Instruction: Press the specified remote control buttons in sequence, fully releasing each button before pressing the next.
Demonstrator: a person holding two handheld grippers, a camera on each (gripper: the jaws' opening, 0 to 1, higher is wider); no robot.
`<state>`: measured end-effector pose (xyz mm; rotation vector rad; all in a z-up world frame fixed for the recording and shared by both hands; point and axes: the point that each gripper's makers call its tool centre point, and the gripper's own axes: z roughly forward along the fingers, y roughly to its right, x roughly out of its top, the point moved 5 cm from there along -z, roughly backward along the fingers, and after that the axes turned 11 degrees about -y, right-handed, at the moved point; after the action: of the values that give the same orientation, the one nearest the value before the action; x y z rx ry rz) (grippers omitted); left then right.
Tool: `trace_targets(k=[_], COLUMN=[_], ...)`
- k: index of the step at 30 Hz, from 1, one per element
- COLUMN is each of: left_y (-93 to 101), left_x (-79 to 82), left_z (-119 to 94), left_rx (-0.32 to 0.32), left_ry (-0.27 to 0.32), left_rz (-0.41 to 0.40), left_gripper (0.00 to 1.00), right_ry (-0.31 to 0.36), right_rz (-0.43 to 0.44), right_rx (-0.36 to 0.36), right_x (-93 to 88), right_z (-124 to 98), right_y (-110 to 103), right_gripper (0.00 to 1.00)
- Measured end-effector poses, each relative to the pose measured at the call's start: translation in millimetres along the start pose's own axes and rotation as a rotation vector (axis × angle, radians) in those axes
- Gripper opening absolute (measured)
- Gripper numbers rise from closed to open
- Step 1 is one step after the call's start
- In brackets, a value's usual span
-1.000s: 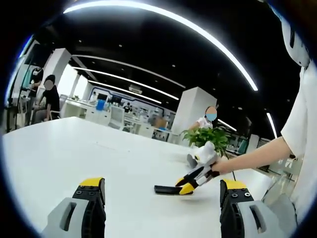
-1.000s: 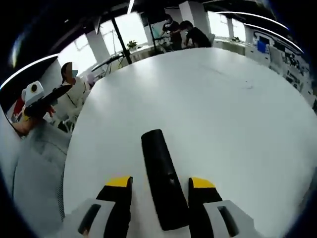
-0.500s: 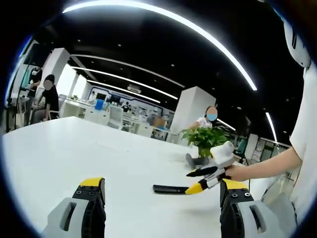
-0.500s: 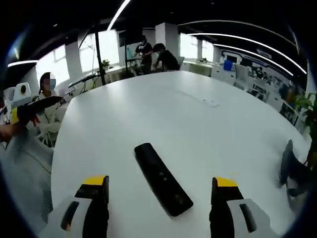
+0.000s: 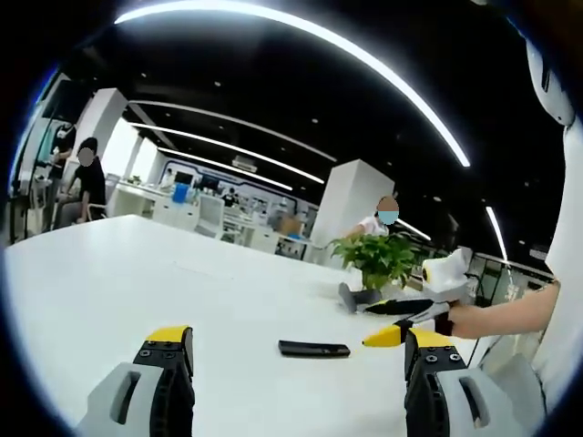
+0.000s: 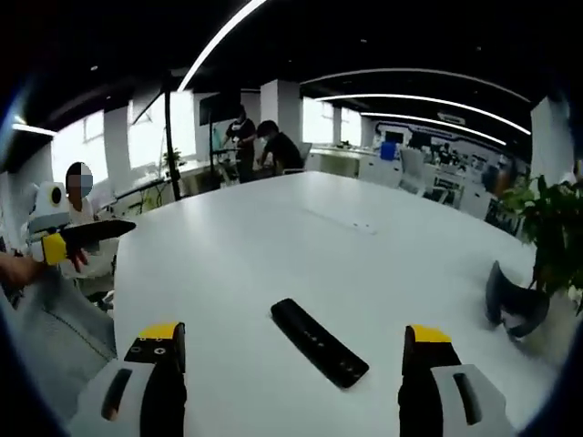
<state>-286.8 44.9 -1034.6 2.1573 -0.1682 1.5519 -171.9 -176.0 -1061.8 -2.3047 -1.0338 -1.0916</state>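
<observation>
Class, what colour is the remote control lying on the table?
Black remote control; clearest in the right gripper view.

The setting was a large open-plan office. A broad white table [image 6: 273,264] filled the foreground, under a dark ceiling crossed by long curved light strips [image 5: 301,36]. White square columns [image 5: 357,205] stood across the floor, and rows of white desks [image 5: 173,209] with screens and chairs ran along the far side. Tall windows [image 6: 146,127] let in daylight behind a group of people [image 6: 260,146] standing by a workstation. Another person [image 5: 387,217] sat beyond a potted green plant [image 5: 381,259] resting on the table's edge.
</observation>
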Motion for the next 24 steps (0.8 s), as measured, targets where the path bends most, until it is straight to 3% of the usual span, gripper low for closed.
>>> trace_targets(k=[5, 12, 24], left_y=[0.3, 3.1, 4.9], left_x=[-0.9, -1.8, -2.8], left_z=[0.5, 1.7, 1.5], left_rx=[-0.003, -0.017, -0.031], left_ry=[-0.006, -0.012, -0.013], left_rz=[0.001, 0.007, 0.012], left_gripper=[1.00, 1.00, 1.00], right_ry=[0.048, 0.059, 0.103], right_rz=[0.024, 0.005, 0.081], right_rx=[-0.026, -0.076, -0.148], right_x=[-1.2, -9.9, -40.7], right_z=[-19.1, -41.1, -75.7], right_y=[-12.3, -33.2, -65.3], right_gripper=[0.99, 0.99, 0.99])
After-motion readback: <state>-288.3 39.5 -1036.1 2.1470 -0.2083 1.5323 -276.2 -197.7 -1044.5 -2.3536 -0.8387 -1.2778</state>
